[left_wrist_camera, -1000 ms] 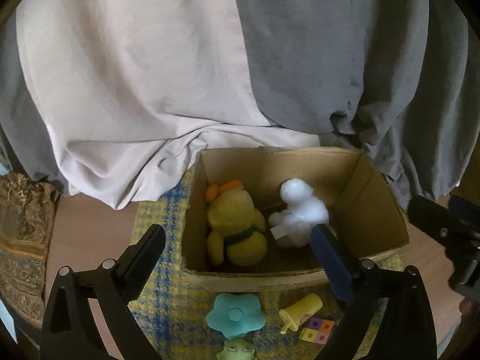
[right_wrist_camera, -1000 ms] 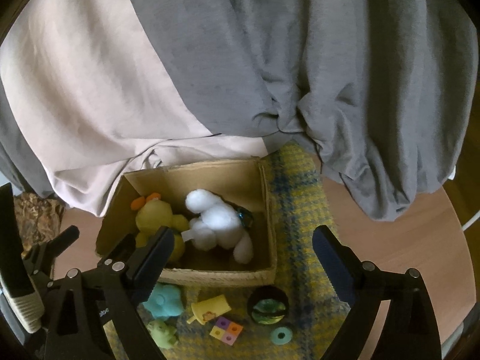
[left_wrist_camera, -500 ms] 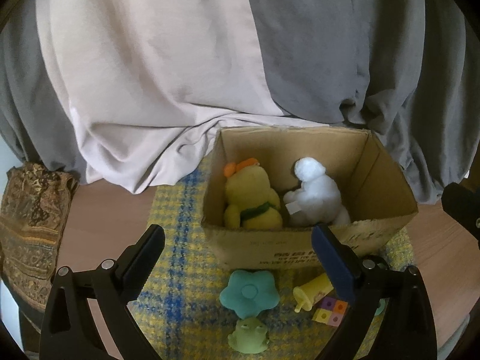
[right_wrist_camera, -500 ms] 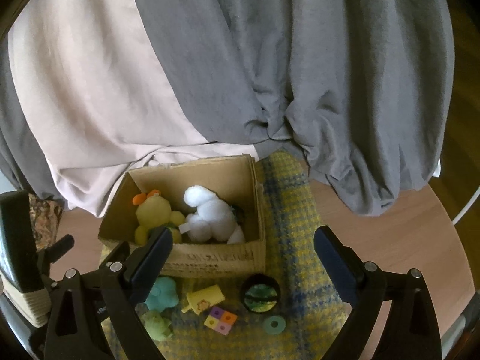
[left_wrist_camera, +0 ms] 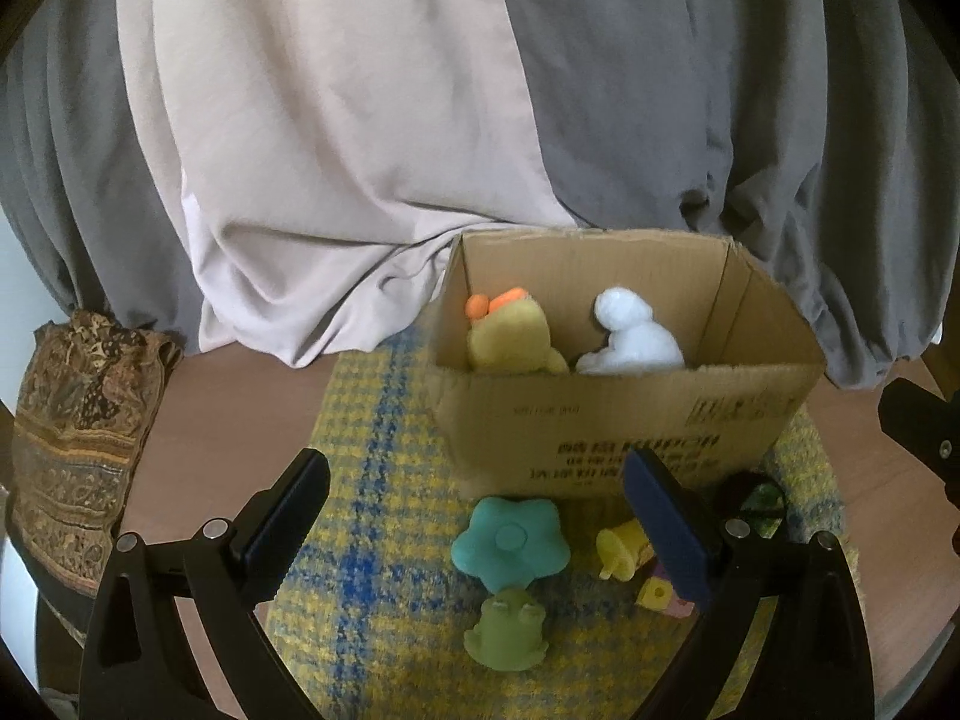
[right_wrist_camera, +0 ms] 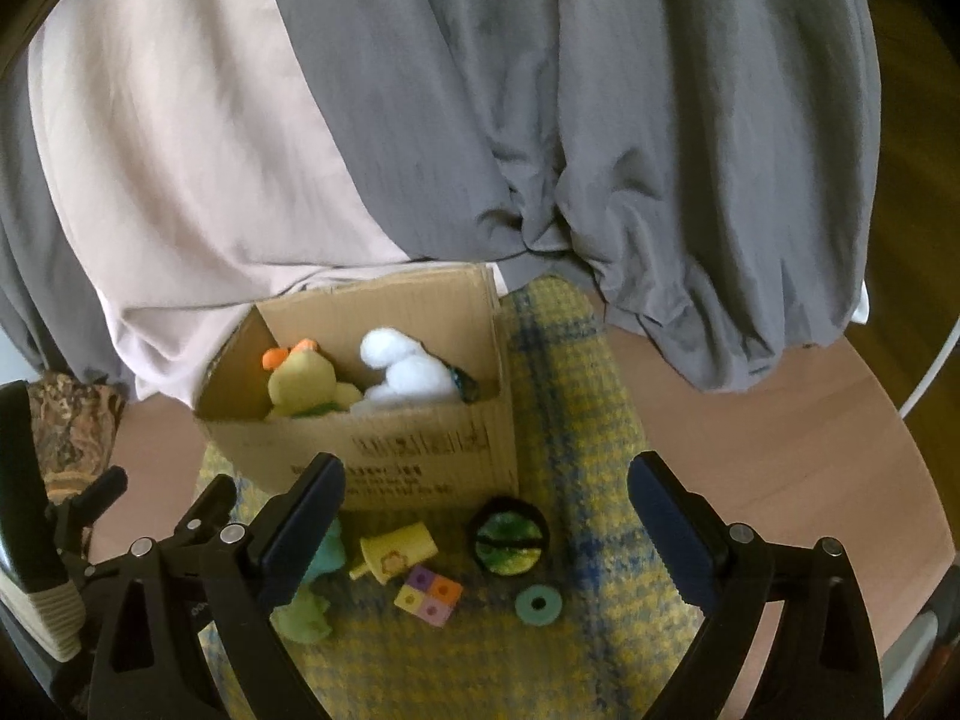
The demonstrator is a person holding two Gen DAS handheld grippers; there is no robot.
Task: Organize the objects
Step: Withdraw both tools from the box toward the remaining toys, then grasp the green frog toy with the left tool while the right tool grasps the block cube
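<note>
box (left_wrist_camera: 624, 420) centre frame: two plushes stowed | small toys loose on mat (left_wrist_camera: 372, 540), lower centre, unsorted | left hand-held gripper (left_wrist_camera: 477, 525) wide open, empty | right hand-held gripper (right_wrist_camera: 486, 525) wide open, empty, likely lining up next pick

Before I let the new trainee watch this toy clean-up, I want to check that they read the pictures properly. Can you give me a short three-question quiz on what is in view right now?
1. True or false: the yellow plush duck lies inside the cardboard box.
2. Which toy lies closest in front of the teal flower toy, toward the camera? A) green frog toy B) white plush toy C) teal ring
3. Fill in: the left gripper and the right gripper are both ____ and hold nothing.

Key: 1 true; 2 A; 3 open.
</note>
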